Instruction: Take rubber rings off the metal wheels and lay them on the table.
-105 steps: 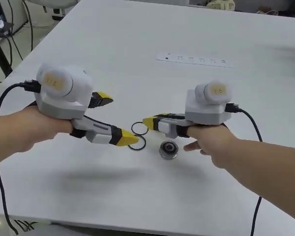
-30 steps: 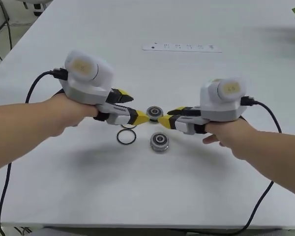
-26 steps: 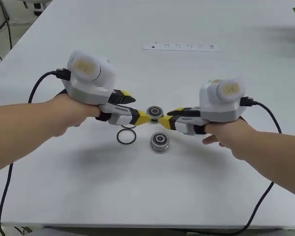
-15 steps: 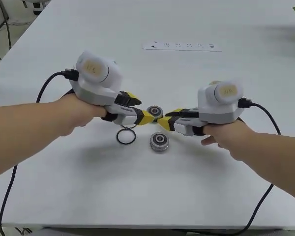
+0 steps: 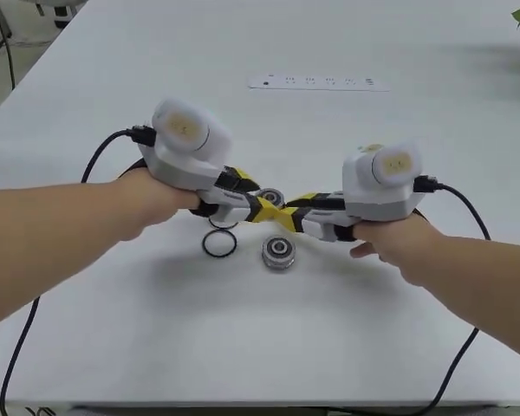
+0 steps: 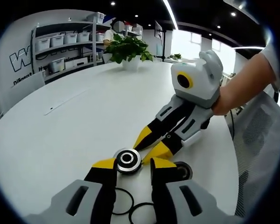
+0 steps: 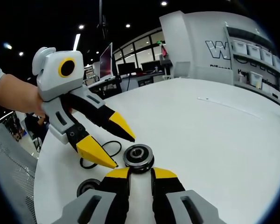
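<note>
Between the two sets of jaws, lifted clear of the table (image 5: 243,347), hangs one wheel (image 5: 271,198). The right gripper (image 7: 141,173) comes at it from the person's right with its jaws drawn narrow. Its tips appear to pinch the wheel's near edge, so I judge this to be the holding side. The left gripper (image 6: 133,162) faces it from the other side with its jaws spread. In the left gripper view the wheel sits between the two yellow tips, one tip against the rim and the other a little off it.

The wheel's flat face is turned up toward the person, so its axle points upward. Both grippers meet it edge-on, in the plane of the rim. A dark band runs round that rim, which I take for the rubber ring, not yet off.

The coming move turns on this. The left tips lie at the rim itself, close to the band. They would have to catch it and peel it off along the axle, working round the right tips, which cover part of the same edge.

A second wheel (image 5: 278,250) sits on the table just below the held one. Loose rings (image 5: 219,256) lie beside it, under the left gripper.
</note>
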`<state>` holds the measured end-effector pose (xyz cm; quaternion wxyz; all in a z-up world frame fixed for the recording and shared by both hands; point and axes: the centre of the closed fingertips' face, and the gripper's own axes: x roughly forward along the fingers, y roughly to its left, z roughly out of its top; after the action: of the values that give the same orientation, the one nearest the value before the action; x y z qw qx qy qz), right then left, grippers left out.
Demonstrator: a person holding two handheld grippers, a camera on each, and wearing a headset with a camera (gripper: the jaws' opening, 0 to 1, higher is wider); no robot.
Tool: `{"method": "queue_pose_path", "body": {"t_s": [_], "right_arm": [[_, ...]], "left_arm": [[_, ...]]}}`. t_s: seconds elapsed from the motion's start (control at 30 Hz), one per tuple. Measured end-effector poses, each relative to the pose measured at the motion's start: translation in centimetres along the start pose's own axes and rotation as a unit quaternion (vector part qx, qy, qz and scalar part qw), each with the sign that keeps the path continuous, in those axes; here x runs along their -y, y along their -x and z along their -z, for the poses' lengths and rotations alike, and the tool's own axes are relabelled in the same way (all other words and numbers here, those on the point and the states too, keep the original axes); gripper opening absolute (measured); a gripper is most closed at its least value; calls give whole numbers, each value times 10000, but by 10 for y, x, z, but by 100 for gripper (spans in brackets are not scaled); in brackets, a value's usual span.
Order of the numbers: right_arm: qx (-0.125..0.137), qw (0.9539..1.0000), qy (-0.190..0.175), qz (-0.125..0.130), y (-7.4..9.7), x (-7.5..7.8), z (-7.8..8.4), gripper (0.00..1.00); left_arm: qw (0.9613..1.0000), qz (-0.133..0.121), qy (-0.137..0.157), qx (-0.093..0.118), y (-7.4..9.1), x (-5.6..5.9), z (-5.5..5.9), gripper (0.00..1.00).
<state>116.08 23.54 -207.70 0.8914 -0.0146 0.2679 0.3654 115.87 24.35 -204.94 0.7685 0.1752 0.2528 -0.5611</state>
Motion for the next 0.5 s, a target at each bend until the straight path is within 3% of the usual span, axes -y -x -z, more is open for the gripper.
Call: {"method": "queue_pose_path", "body": {"t_s": [0.5], "right_arm": [[2, 10000, 36, -5, 0, 1, 0, 14]], "left_arm": [[9997, -123, -104, -160, -7, -6, 4, 11]]}}
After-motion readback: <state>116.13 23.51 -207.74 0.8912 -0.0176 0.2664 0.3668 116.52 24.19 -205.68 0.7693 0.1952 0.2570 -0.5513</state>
